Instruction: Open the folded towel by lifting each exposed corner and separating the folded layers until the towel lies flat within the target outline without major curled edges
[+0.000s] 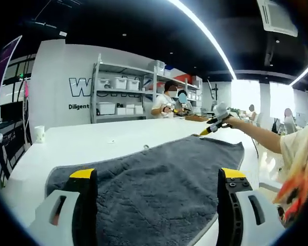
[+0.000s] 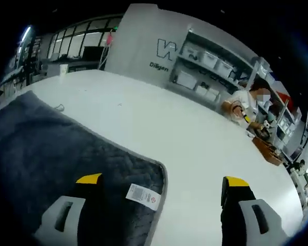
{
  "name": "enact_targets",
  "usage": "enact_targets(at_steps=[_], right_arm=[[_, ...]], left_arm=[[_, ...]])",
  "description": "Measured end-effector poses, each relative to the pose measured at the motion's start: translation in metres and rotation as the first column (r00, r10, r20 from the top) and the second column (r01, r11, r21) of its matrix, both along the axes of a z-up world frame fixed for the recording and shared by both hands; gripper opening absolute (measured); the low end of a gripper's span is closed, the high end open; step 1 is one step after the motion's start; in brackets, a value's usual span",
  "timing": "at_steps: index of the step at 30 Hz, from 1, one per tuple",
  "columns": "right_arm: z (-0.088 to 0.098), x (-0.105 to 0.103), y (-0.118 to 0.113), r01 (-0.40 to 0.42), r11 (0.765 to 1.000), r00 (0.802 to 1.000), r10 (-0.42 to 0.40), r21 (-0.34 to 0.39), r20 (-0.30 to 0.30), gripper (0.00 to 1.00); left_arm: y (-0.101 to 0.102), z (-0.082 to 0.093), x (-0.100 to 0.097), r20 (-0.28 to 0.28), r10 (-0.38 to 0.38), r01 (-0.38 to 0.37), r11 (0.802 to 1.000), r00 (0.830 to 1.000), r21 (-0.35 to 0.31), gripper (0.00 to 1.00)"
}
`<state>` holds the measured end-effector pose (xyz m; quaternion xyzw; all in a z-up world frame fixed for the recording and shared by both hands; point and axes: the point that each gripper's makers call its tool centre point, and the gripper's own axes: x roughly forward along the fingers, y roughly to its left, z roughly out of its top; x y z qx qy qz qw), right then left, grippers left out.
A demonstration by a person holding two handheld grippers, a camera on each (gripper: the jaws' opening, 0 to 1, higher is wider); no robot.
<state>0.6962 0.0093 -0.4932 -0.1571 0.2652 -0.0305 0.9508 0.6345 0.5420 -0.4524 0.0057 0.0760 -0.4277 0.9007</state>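
Towel: one, dark grey, spread on the white counter. One white label lies at its corner. Left gripper and right gripper both have jaws spread, holding nothing.

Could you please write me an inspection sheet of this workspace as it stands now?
Surface: white table, mostly bare beyond the towel.
Job's things: dark grey fluffy towel lies spread out; corner with white label looks flat; no target outline made out.
Clutter: white cup at the far table edge; small scrap near the towel's edge.
Grippers: left claw open above the towel; right claw open over the labelled corner, also seen in a person's hand.
Cables: nothing seen.
Surroundings: grey metal shelving holding white bins; seated people working behind.
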Motion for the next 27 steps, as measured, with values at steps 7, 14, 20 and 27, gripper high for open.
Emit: enact_targets(at_steps=[7, 14, 20, 27], right_arm=[[0.019, -0.032, 0.034, -0.083, 0.994, 0.996, 0.08, 0.065, 0.051, 0.99], [0.032, -0.068, 0.084, -0.198, 0.971, 0.975, 0.182, 0.133, 0.124, 0.99], [0.039, -0.09, 0.116, -0.263, 0.953, 0.954, 0.234, 0.148, 0.19, 0.99], [0.034, -0.121, 0.148, -0.316, 0.941, 0.936, 0.287, 0.124, 0.206, 0.99]], left_arm=[[0.014, 0.001, 0.019, -0.011, 0.045, -0.045, 0.999, 0.999, -0.003, 0.96], [0.029, -0.003, 0.034, -0.027, 0.086, -0.086, 0.996, 0.996, 0.015, 0.95], [0.039, 0.0, 0.05, -0.031, 0.121, -0.12, 0.993, 0.992, 0.013, 0.93], [0.051, 0.004, 0.08, -0.049, 0.15, -0.15, 0.989, 0.987, 0.012, 0.91]])
